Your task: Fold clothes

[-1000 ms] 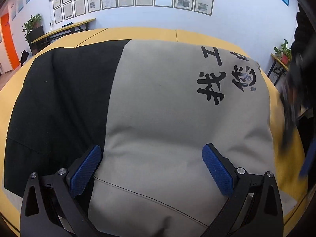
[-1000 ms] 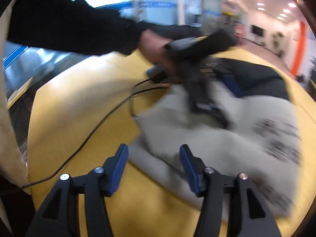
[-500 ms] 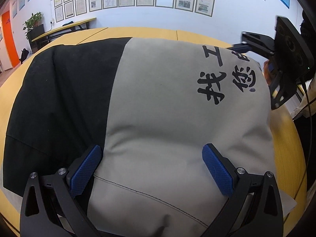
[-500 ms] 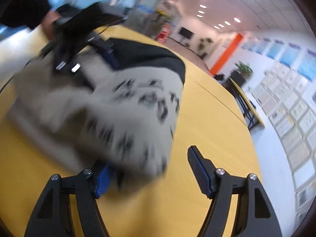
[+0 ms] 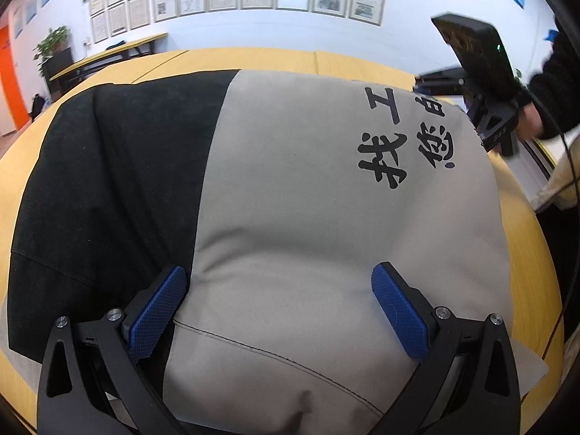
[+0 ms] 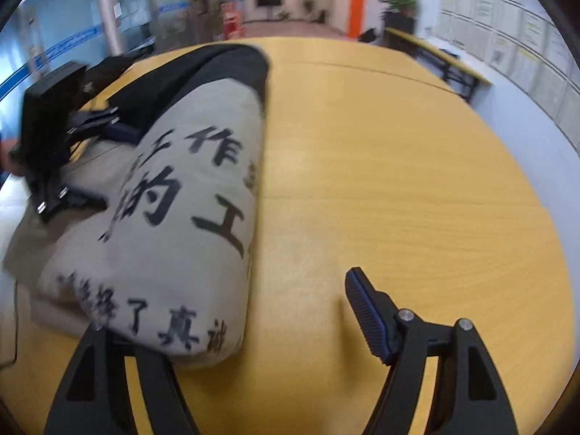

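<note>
Two grippers angled steeply down at the folded garment [image 5: 326, 224] lying on the yellow table [image 6: 417, 188]. Left gripper [image 5: 279, 304] over its near edge, fingers spread wide, pressing on the cloth. Right gripper [image 6: 232, 311] at its lettered end, fingers apart, holding nothing.

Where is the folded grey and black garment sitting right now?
The garment lies on the yellow table: it fills the left wrist view under the open left gripper, and sits left of centre in the right wrist view.
</note>
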### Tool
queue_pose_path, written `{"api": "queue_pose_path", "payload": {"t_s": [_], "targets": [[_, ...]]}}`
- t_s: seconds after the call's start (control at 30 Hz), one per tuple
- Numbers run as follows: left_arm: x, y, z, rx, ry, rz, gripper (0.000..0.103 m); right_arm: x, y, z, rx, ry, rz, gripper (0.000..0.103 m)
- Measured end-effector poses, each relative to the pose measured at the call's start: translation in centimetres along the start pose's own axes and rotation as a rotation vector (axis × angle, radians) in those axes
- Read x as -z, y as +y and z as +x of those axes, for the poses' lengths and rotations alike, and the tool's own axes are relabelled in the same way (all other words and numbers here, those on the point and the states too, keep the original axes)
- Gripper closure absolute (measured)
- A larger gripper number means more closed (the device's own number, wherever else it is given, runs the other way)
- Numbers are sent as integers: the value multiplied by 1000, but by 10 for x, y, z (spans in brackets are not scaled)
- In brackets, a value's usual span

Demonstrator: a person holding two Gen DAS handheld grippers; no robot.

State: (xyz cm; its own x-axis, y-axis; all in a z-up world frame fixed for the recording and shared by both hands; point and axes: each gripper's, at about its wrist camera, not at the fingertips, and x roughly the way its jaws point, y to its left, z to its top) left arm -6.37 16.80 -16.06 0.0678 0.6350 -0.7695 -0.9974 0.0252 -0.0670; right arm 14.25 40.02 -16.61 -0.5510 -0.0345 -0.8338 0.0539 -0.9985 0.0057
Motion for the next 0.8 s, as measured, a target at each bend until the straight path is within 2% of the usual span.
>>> {"api": "queue_pose_path", "payload": {"t_s": [0.07,0.13,0.27,0.37,0.47,0.53,0.67,0.73,0.8], "targets": [[-1,2,1,-2,1,5,0,3,4,-20,-46,28,-122,27],[-1,6,3,-2,0,3,0,8,8,-56,-56,1,-269,27],[-3,11,4,-5,-4,3,0,-30,18,-102,-226,-81,-413,26],[-3,14,6,-7,-4,3,0,-59,51,-81,-316,-124,-501,27],[-10,12,13,-8,-4,3,0,-56,71,-12,-301,30,-527,28],[-12,9,15,-11,-4,5,0,-40,68,-3,-281,9,-542,28],[-22,-2,24,-38,14,-5,0,-34,70,5,-269,53,-537,28],[-30,-17,13,-67,52,-13,0,-32,70,6,-291,61,-565,26],[-42,-36,-3,-57,41,-7,0,-37,65,1,-351,74,-587,25]]}}
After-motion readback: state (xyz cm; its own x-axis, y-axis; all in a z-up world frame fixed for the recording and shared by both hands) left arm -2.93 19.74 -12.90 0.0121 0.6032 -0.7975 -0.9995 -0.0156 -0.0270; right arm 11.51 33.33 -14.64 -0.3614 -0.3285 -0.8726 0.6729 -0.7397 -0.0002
